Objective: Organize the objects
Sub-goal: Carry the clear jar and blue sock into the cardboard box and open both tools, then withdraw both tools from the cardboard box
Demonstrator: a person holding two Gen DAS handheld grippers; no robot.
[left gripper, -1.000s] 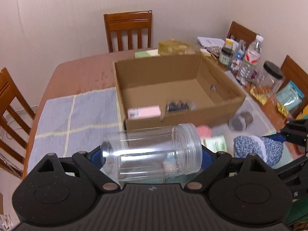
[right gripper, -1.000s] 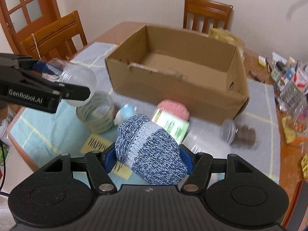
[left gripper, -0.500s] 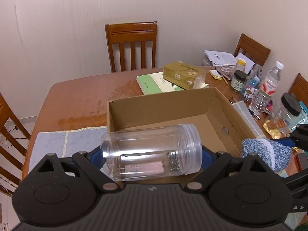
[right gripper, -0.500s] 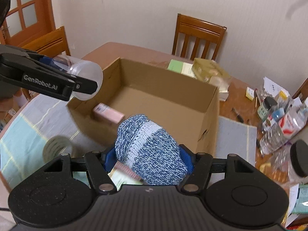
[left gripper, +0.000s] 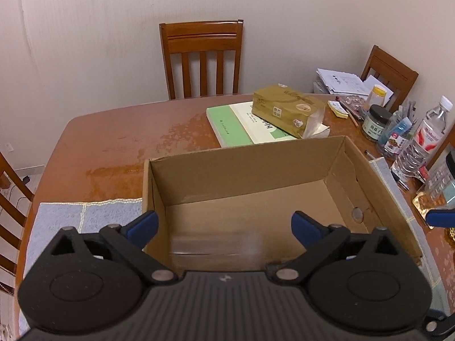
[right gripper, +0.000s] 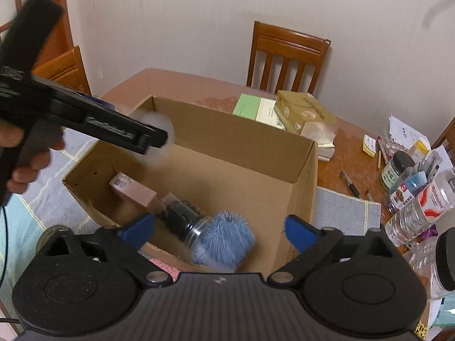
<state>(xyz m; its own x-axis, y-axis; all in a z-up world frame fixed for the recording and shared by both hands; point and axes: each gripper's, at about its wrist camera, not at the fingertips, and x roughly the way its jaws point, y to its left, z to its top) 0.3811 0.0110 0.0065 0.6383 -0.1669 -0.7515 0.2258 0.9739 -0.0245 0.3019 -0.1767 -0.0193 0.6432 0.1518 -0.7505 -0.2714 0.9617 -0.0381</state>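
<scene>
An open cardboard box sits on the table. My left gripper is open above its near-left corner; a clear plastic jar shows as a blur falling below it, also as a blur in the right wrist view. My right gripper is open over the box's near edge; the blue knitted sock falls blurred beneath it. Inside the box lie a pink carton and a jar of dark items.
A green book and a gold tissue pack lie behind the box. Bottles and jars crowd the right side. A grey-blue mat lies left of the box. Wooden chairs surround the table.
Both grippers moved over the box and opened. The clear jar left my left gripper and the blue sock left my right gripper; both are dropping into the box.
</scene>
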